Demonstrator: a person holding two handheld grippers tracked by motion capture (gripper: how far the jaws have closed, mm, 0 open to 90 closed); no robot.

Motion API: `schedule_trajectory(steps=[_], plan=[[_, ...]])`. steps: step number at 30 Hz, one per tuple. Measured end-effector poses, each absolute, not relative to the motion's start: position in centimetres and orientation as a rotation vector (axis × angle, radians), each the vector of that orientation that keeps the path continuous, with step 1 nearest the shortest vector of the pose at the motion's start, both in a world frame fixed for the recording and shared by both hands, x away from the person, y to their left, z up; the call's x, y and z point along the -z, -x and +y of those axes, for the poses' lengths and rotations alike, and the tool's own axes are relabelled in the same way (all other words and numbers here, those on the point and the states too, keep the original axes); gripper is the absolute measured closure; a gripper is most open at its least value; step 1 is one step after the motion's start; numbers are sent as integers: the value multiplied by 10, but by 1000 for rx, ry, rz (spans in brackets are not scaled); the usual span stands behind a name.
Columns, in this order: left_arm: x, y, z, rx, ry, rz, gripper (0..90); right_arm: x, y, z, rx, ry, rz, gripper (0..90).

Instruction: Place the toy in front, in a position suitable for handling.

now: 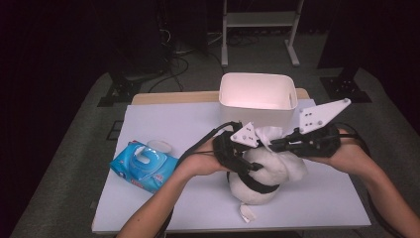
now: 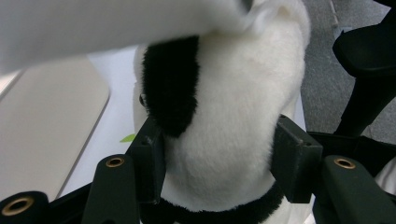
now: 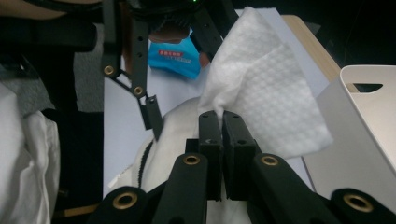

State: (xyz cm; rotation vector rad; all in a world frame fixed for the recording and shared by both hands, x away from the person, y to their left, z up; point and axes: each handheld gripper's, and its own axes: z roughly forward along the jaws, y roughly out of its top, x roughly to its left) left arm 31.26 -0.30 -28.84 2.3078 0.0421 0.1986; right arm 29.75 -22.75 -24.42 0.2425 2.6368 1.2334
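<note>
Plush toy: a white and black plush toy (image 1: pixel 257 178) stands on the white table (image 1: pixel 163 203), near the front edge, and it is the landmark for the other lines.
Cloth label: a small white tag (image 1: pixel 246 213) hangs from the plush toy at its near side and lies on the table.
Left gripper: the left gripper (image 1: pixel 250 166) comes to the plush toy from the left; in the left gripper view its two pads (image 2: pixel 150 161) press into the fur on both sides, so it pinches the toy (image 2: pixel 224 140).
Right gripper: the right gripper (image 1: pixel 275 142) is over the top of the plush toy, coming from the right; in the right gripper view its jaws are pressed together on one corner of a white wet wipe (image 3: pixel 261 88).
Wet wipe: it hangs just above the plush toy; whether it touches the fur, I cannot tell.
Wipes pack: a blue pack of wet wipes (image 1: pixel 143 166) lies left of the plush toy, well apart.
Bin: a white plastic bin (image 1: pixel 257 99) stands behind the plush toy, at the far edge of the table.
</note>
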Motion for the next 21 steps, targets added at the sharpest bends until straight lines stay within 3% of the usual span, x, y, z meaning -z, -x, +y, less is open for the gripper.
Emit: schedule_trajectory(steps=[8, 14, 21], plan=[[296, -317, 2, -146, -2265, 67, 433, 252, -304, -244, -1189, -326, 2650, 870], [300, -319, -1, -116, -2257, 63, 312, 261, -301, -254, -1195, -359, 2665, 870], [316, -324, 5, -66, -2273, 94, 229, 269, -297, -273, -1206, -418, 2657, 869]])
